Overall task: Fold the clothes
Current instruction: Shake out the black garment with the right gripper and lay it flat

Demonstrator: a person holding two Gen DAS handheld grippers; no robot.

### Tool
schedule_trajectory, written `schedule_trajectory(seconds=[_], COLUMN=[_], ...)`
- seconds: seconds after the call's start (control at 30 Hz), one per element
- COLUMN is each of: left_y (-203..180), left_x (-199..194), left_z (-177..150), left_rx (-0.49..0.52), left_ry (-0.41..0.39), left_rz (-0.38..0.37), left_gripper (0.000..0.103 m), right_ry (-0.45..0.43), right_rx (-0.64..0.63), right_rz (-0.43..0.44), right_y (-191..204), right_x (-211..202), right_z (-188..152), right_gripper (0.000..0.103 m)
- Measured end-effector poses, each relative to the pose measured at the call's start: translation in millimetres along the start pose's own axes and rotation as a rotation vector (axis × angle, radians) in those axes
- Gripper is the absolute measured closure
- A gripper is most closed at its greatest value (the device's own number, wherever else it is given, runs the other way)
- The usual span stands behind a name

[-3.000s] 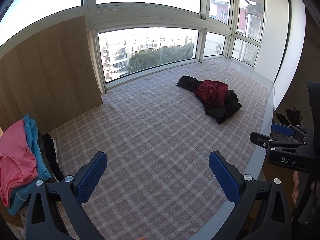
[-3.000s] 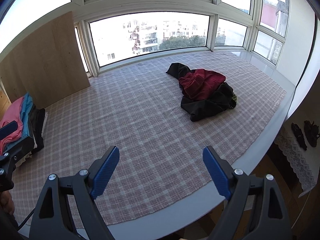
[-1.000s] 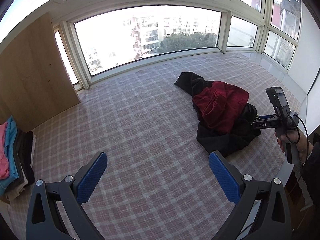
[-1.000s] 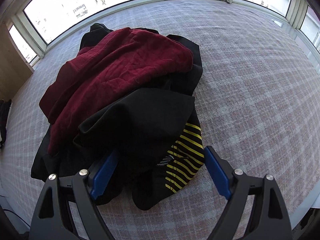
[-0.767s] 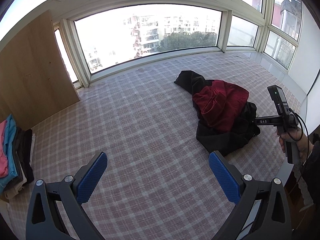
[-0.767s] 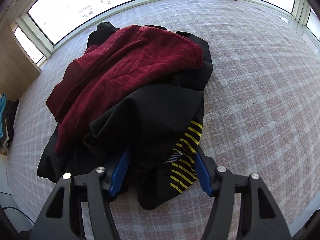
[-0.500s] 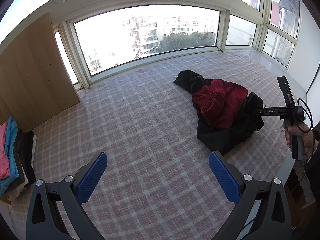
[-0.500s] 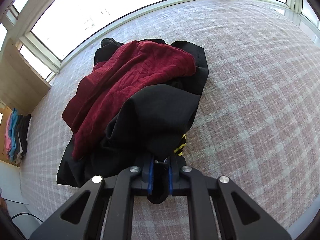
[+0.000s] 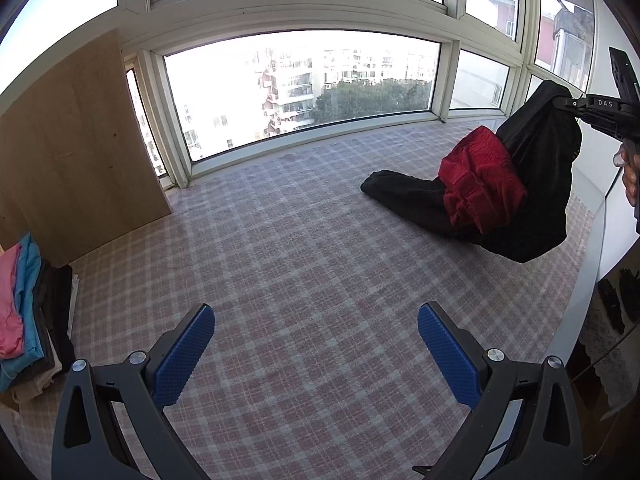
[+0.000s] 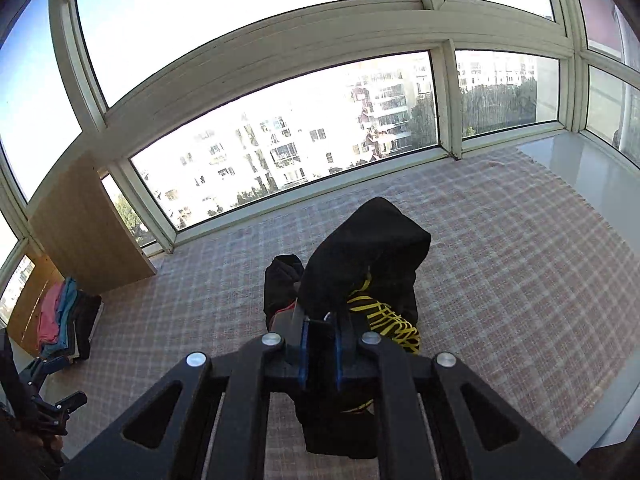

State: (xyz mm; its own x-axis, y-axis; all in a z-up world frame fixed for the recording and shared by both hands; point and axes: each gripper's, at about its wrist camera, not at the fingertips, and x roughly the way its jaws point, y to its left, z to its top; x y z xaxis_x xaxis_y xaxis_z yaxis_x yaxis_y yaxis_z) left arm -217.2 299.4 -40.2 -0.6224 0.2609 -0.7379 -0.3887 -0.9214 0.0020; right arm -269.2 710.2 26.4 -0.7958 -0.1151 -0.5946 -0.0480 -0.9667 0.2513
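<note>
Left wrist view first: the left gripper (image 9: 316, 356) is held above the checked pink-and-white cloth (image 9: 304, 264), its blue pads spread wide with nothing between them. Over at the right edge the right gripper (image 9: 574, 103) is seen raised, and white letters reading "DAS" are made out on its black body — no other writing can be read. A black garment (image 9: 536, 184) is pinched at its top by those jaws and hangs from them, its lower part trailing on the cloth. A dark red garment (image 9: 480, 184) is draped against the black fabric, partly carried with it. From the right wrist view the pads are seen nearly closed on a fold of black fabric, and yellow stripes (image 10: 392, 320) are shown on the hanging garment — a printed pattern, not legible lettering. A stack of folded clothes (image 9: 24, 316) is seen at the far left, beside a wooden panel (image 9: 76, 148).
</note>
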Motion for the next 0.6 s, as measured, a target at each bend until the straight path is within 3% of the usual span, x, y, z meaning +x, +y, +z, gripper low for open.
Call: schedule_trajectory(seconds=[0.23, 0.37, 0.43, 0.6], left_y=[42.6, 70.2, 86.6, 134.1], left_x=[-22.2, -38.2, -45.7, -64.0], left_z=[-8.3, -14.9, -17.7, -31.2], left_rx=[-0.032, -0.038, -0.052, -0.105], left_ry=[-0.039, -0.060, -0.070, -0.093], left_rz=[-0.023, -0.004, 0.010, 0.068], left_gripper=[0.001, 0.001, 0.001, 0.001], right_ry=[-0.184, -0.236, -0.256, -0.183], right_rx=[-0.112, -0.107, -0.157, -0.278], right_rz=[-0.119, -0.157, -0.136, -0.008], right_y=[54.0, 82.1, 113.2, 204.6], right_x=[-76.5, -97.3, -106.0, -82.9], right_z=[66.2, 105.0, 114.4, 103.5], right_gripper=[0.094, 0.094, 0.094, 0.094])
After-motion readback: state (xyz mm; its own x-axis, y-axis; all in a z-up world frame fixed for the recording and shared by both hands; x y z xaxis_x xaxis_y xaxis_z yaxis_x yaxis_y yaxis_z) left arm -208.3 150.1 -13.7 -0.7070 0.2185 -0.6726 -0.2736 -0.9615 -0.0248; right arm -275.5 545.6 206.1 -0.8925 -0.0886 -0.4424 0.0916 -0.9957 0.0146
